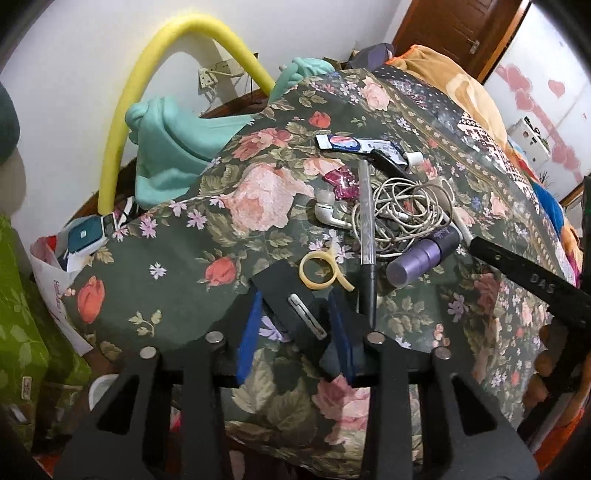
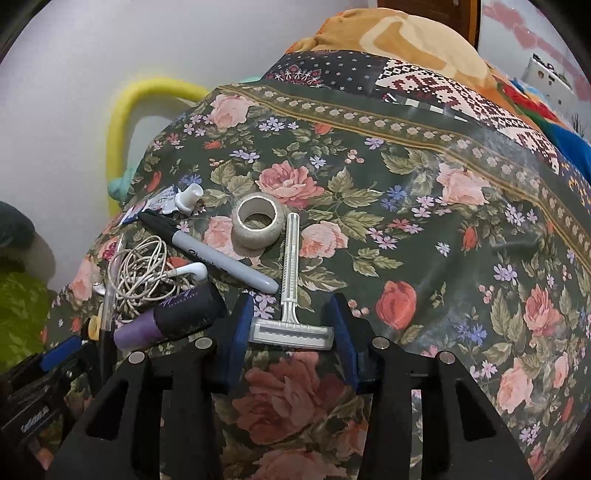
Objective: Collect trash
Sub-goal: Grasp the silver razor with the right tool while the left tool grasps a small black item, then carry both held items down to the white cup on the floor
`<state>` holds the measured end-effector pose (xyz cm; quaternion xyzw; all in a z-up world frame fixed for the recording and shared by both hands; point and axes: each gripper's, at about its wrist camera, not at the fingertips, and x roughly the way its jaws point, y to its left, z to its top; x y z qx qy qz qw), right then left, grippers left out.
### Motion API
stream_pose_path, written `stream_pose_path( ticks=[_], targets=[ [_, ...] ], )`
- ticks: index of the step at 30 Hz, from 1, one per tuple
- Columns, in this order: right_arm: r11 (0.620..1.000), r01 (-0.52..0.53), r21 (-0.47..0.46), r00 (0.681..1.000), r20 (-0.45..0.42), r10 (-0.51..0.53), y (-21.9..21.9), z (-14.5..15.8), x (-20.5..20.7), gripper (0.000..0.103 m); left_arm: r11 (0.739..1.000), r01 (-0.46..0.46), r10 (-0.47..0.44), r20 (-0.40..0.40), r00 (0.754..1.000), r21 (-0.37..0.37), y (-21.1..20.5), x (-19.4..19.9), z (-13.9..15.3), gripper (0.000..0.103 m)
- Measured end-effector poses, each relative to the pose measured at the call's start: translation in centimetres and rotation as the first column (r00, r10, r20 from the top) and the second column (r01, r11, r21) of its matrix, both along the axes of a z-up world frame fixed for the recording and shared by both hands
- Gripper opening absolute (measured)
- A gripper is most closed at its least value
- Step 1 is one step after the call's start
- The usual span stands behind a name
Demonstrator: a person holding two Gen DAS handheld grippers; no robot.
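Small items lie on a floral cloth (image 1: 177,266). My left gripper (image 1: 295,317) is open, its blue fingers on either side of a black card (image 1: 284,295) with a small metal blade on it; a yellow rubber ring (image 1: 319,271) lies at the card's far end. My right gripper (image 2: 291,332) is open around the head of a white disposable razor (image 2: 290,295). A tape roll (image 2: 256,221), a Sharpie marker (image 2: 218,254), tangled white earphones (image 2: 147,273), a purple bottle (image 2: 173,317) and a squeezed toothpaste tube (image 1: 365,146) lie nearby. A pen (image 1: 365,236) and a pink wrapper (image 1: 343,181) show in the left view.
A white bag with packaging (image 1: 62,258) stands off the cloth's left edge. A yellow foam tube (image 1: 122,110) arches against the wall, with teal cloth (image 1: 166,147) beside it. An orange blanket (image 2: 388,33) lies at the far end. The right gripper's arm (image 1: 535,284) enters the left view.
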<state>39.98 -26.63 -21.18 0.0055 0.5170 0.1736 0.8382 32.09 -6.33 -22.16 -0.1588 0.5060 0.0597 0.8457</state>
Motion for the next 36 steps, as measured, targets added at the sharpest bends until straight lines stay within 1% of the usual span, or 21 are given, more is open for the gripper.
stream_pose_path(
  ticks=[1,5,8,13,15,16,18,22,26,29,36],
  targets=[
    [1.0,0.002,-0.002,1.0,0.003,-0.002,-0.1,0.1,-0.2,0.039,1.0,0.001,-0.001,0.001,1.0,0.012,0.1,-0.1,0.0,0.025],
    [1.0,0.01,-0.012,1.0,0.008,-0.01,-0.9,0.4,-1.4,0.039,1.0,0.014,-0.014,0.001,1.0,-0.005,0.6,-0.6,0.2,0.019],
    [1.0,0.018,-0.009,1.0,0.0,-0.018,-1.5,0.5,-2.3,0.039,0.999,0.043,-0.043,0.002,0.999,0.022,0.4,-1.1,0.8,0.015],
    [1.0,0.02,-0.007,1.0,-0.012,-0.02,-2.6,0.6,-3.9,0.039,0.995,0.09,-0.091,0.022,0.996,0.033,-0.3,-2.1,1.9,0.015],
    [1.0,0.021,-0.008,1.0,-0.018,-0.021,-3.1,0.6,-4.6,0.039,0.993,0.105,-0.105,0.013,0.994,0.054,-0.7,-2.3,2.1,0.015],
    [1.0,0.022,-0.008,1.0,-0.02,-0.023,-3.3,0.6,-4.8,0.039,0.992,0.108,-0.108,0.01,0.994,0.063,-0.8,-2.4,2.1,0.015],
    [0.999,0.03,-0.011,0.999,-0.028,-0.03,-3.8,0.4,-5.3,0.039,0.992,0.118,-0.118,-0.005,0.993,0.055,-1.0,-2.5,2.0,0.015],
    [0.999,0.054,0.01,0.998,-0.042,-0.053,-5.0,0.6,-6.0,0.039,0.991,0.121,-0.122,0.008,0.993,0.065,-1.5,-3.3,2.7,0.015],
    [0.997,0.073,0.015,0.997,-0.017,-0.073,-5.8,1.9,-6.8,0.039,0.989,0.128,-0.131,0.04,0.991,0.076,-1.8,-4.1,4.3,0.015],
    [0.997,0.076,0.021,0.997,0.017,-0.077,-6.1,3.6,-7.6,0.039,0.988,0.129,-0.135,0.067,0.989,0.086,-1.8,-4.9,5.7,0.015],
    [0.997,0.068,0.033,0.991,0.114,-0.072,-5.4,8.4,-9.8,0.039,0.988,0.117,-0.13,0.134,0.982,0.1,-1.1,-7.4,9.1,0.015]
  ],
)
